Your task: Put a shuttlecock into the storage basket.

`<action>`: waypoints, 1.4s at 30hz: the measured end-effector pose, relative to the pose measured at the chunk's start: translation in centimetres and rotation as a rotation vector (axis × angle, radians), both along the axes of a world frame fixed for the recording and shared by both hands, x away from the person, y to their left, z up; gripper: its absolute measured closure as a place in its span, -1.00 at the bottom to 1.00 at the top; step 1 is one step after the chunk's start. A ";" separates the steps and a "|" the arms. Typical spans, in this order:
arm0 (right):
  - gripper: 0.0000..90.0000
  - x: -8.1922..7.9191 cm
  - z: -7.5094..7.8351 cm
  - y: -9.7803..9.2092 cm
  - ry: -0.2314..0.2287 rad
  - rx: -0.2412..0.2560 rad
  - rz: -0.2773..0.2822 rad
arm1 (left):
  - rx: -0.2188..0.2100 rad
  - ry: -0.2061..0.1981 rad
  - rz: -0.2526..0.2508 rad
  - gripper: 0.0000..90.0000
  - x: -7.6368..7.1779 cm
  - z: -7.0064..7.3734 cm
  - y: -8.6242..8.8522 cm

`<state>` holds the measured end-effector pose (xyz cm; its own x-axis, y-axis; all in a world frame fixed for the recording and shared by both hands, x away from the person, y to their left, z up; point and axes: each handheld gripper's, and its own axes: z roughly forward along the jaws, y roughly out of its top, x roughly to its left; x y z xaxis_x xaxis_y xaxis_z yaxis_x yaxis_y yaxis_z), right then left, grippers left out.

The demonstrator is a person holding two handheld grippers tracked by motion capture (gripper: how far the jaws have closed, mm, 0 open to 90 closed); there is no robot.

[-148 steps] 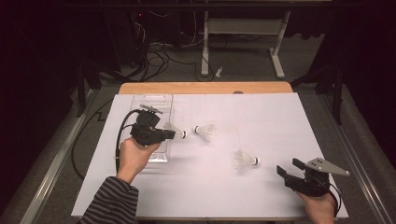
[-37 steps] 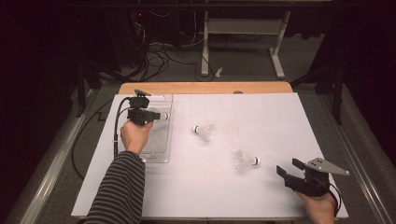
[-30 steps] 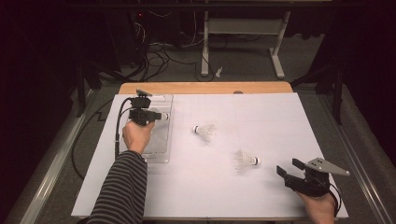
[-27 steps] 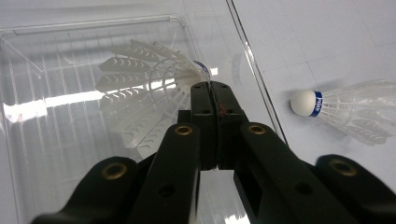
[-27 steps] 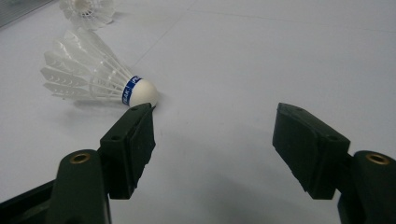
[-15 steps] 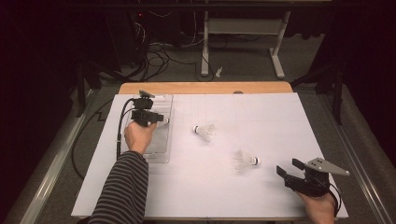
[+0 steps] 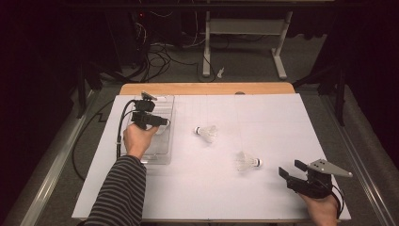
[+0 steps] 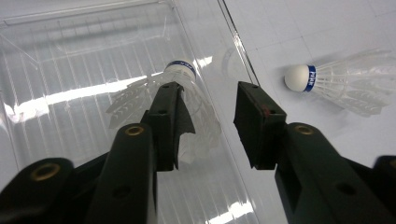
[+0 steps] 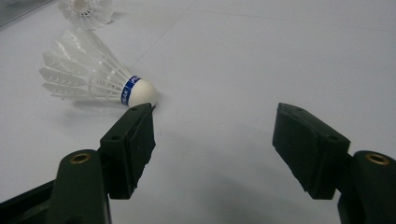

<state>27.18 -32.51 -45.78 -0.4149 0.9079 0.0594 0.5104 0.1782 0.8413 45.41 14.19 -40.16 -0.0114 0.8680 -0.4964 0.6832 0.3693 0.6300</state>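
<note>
A: Where is the left gripper [image 7: 162, 122]?

B: Over the clear tray [image 7: 162, 155], by its right wall. Its jaws stand apart — nothing is pinched between them.

A: And the shuttlecock [image 8: 180, 88] it was busy with?

B: Lying in the tray, just ahead of the left jaw, cork pointing away from the gripper, feathers partly hidden behind that jaw. Whether the jaw touches the feathers I cannot tell.

A: Anything else near that gripper?

B: A second shuttlecock [image 8: 343, 86] lies on the white table [image 7: 282, 122], outside the tray, ahead and to the right of the right jaw.

A: The right gripper [image 7: 290, 168]?

B: Low at the near edge of the table, jaws wide — holding nothing. A third shuttlecock [image 9: 95, 72] lies just beyond its left jaw, cork toward the gripper.
</note>
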 end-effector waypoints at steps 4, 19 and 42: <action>-0.33 0.0 0.0 0.0 0.001 0.000 0.000 | 0.013 -0.003 -0.008 0.24 -0.3 0.1 -0.1; -0.33 0.0 0.0 0.1 -0.001 -0.001 -0.001 | 0.051 -0.030 -0.034 0.06 -1.8 0.9 -0.3; -0.32 0.0 0.0 0.1 -0.004 -0.001 0.003 | 0.019 -0.093 -0.058 0.00 -4.7 1.6 0.4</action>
